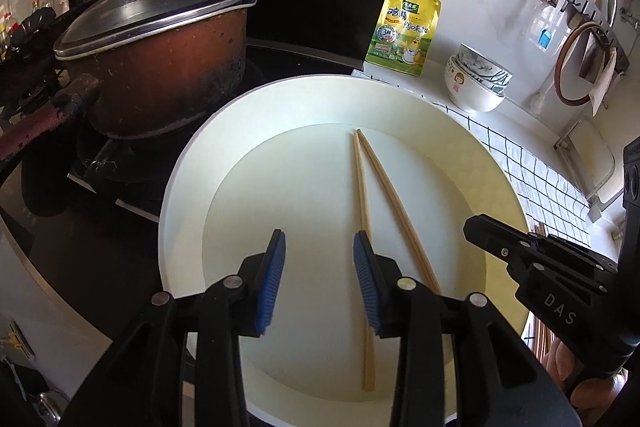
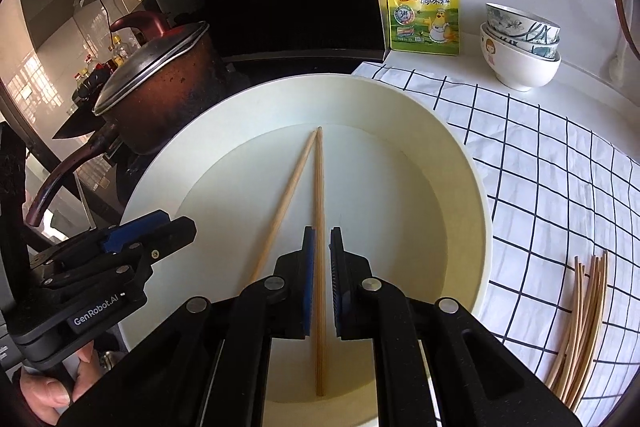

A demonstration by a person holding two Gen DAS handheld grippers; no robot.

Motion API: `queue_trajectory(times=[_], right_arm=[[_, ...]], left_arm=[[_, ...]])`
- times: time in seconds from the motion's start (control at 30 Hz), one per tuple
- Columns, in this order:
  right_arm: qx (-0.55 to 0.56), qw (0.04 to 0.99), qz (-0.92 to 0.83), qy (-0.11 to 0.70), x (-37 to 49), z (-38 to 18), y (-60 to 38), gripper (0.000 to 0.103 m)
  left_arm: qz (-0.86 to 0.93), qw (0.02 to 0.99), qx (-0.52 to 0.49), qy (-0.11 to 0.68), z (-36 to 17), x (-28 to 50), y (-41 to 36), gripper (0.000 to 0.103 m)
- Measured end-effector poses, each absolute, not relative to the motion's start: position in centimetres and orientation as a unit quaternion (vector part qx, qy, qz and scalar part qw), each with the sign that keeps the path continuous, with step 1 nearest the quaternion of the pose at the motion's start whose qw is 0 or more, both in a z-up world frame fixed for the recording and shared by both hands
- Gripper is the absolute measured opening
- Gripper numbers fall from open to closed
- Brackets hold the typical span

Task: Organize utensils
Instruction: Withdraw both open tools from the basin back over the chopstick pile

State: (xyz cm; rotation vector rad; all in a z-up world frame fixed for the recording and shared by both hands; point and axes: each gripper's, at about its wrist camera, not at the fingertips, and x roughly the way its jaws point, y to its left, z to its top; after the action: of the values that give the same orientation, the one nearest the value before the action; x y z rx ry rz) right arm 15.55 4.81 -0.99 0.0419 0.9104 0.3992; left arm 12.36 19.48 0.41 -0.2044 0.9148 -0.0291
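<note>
Two wooden chopsticks lie in a wide white bowl [image 1: 172, 211], tips together at its far wall. My left gripper [image 1: 320, 235] is open over the bowl, nothing between its blue pads. One chopstick [image 1: 362, 187] runs under its right finger and the other chopstick [image 1: 390, 195] slants off to the right. My right gripper [image 2: 322, 229] is shut to a narrow slit. Through the slit a chopstick [image 2: 319, 179] shows, lying in the bowl [image 2: 480, 211] below, not gripped. The second chopstick [image 2: 281, 207] angles left toward the left gripper [image 2: 176, 223]. The right gripper [image 1: 472, 227] hovers apart from both chopsticks.
A lidded brown pot [image 1: 152, 67] sits on the stove at left, close to the bowl. Behind stand a yellow seasoning pouch [image 2: 424, 7] and stacked bowls [image 2: 520, 55]. A checked cloth [image 2: 540, 167] at right carries a bundle of chopsticks [image 2: 584, 319]. A hand [image 2: 44, 387] grips the left tool.
</note>
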Motion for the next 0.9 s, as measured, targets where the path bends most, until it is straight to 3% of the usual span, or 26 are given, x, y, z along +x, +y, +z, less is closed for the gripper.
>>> queue_trajectory(times=[0.9], right_arm=[[0.067,0.917,0.08,0.385,6.3,1.4,-9.1,0.019]], left_arm=[[-0.123,0.897,-0.073,0.418,3.3,8.4,8.1,0.041]])
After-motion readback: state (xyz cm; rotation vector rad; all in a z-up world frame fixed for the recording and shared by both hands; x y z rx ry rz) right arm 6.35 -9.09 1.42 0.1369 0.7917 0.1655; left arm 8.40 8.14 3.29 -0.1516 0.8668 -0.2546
